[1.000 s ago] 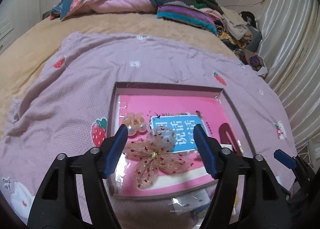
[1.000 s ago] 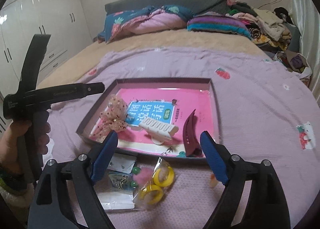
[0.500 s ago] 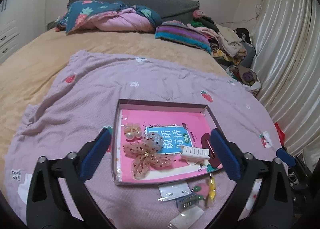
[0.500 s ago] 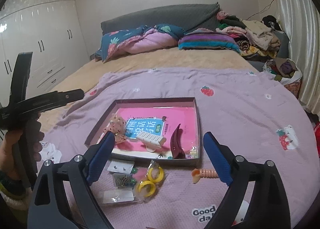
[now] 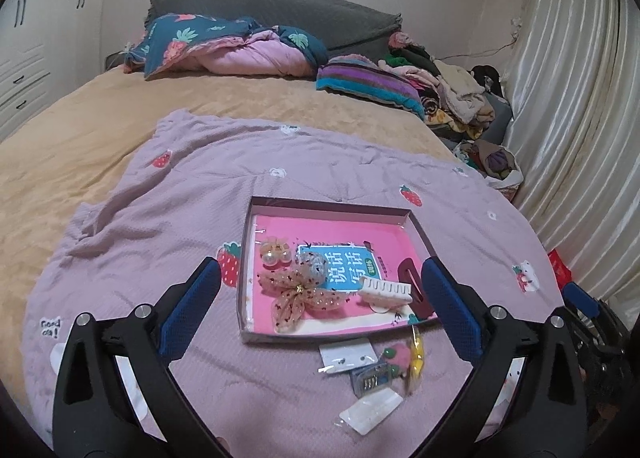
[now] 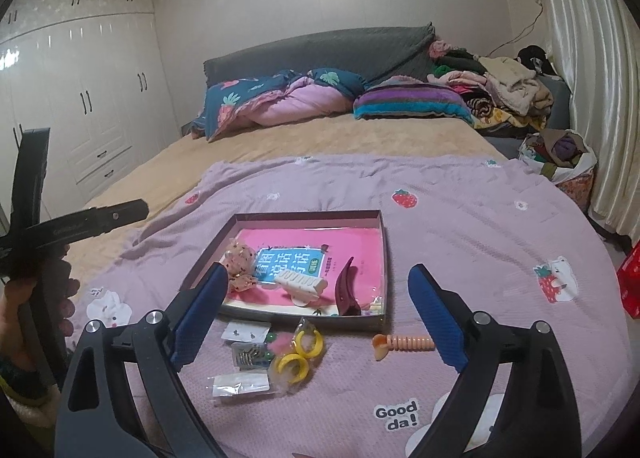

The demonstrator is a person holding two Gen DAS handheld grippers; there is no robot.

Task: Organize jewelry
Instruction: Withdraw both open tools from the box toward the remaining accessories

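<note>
Both claws are spread wide with nothing between the blue pads. The right gripper [image 6: 316, 318] hangs above the loose items; the left gripper [image 5: 320, 310] frames the tray from the other side.

Nearest, below and inside the right gripper's span, lie the yellow hoop earrings [image 6: 298, 354] in a clear packet, with the earring card [image 6: 246, 332] and a small packet of clips [image 6: 248, 354] just beside the left pad. Toward the right pad lies the coral spiral clip [image 6: 402, 343], its long axis running across the claw's opening, pad to pad. It sits on the quilt [image 6: 480, 226], clear of the tray wall.

Judgement: the right gripper is nearer these items; taking the clip across its narrow width calls for a wrist roll.

Farther ahead, the tray [image 6: 382, 250] holds the white comb clip [image 6: 300, 283], the maroon clip [image 6: 346, 286] and the mesh bow [image 5: 304, 292].
</note>
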